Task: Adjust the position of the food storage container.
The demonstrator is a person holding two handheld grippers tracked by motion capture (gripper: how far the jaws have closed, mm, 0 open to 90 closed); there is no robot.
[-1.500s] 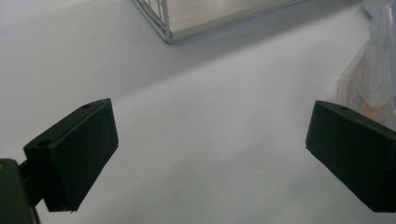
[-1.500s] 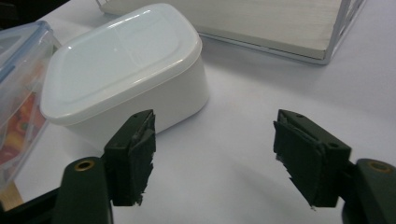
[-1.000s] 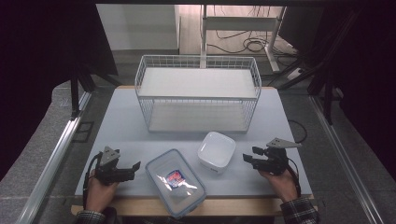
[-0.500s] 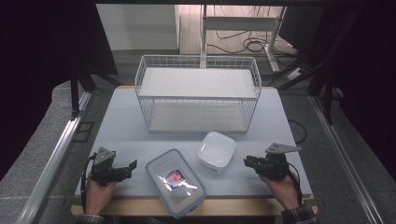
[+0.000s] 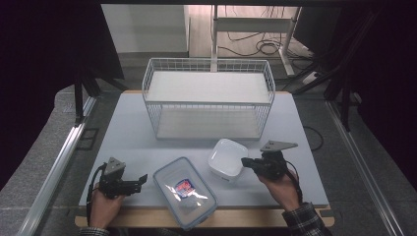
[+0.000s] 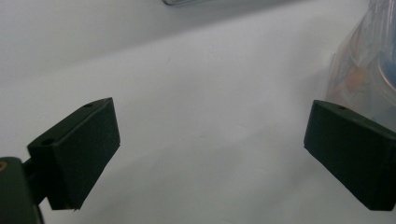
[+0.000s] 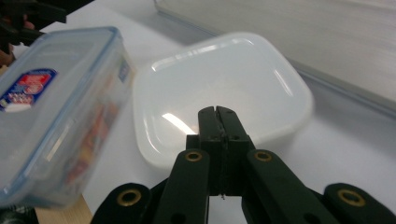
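Note:
A white square dish (image 5: 225, 158) sits on the table right of centre. My right gripper (image 5: 245, 162) points left at its near right rim. In the right gripper view the black jaws (image 7: 218, 113) have just been closing and are pressed together with nothing between them, in front of the dish (image 7: 224, 79); I cannot tell whether they touch it. A clear lidded container (image 5: 185, 191) with a blue rim and a red-and-blue label lies at the front edge, left of the dish. My left gripper (image 5: 141, 178) rests left of it, open (image 6: 210, 149), with bare table between the jaws and the container (image 6: 369, 60) at the right.
A white wire basket (image 5: 209, 98) with a shelf inside stands at the back middle of the white table (image 5: 128, 132). The table's wooden front edge (image 5: 147, 216) runs just below the container. Cables and a metal stand lie on the floor beyond.
My right gripper has moved left and slightly up to the white dish, and its jaws have closed. The left gripper has stayed about where it was.

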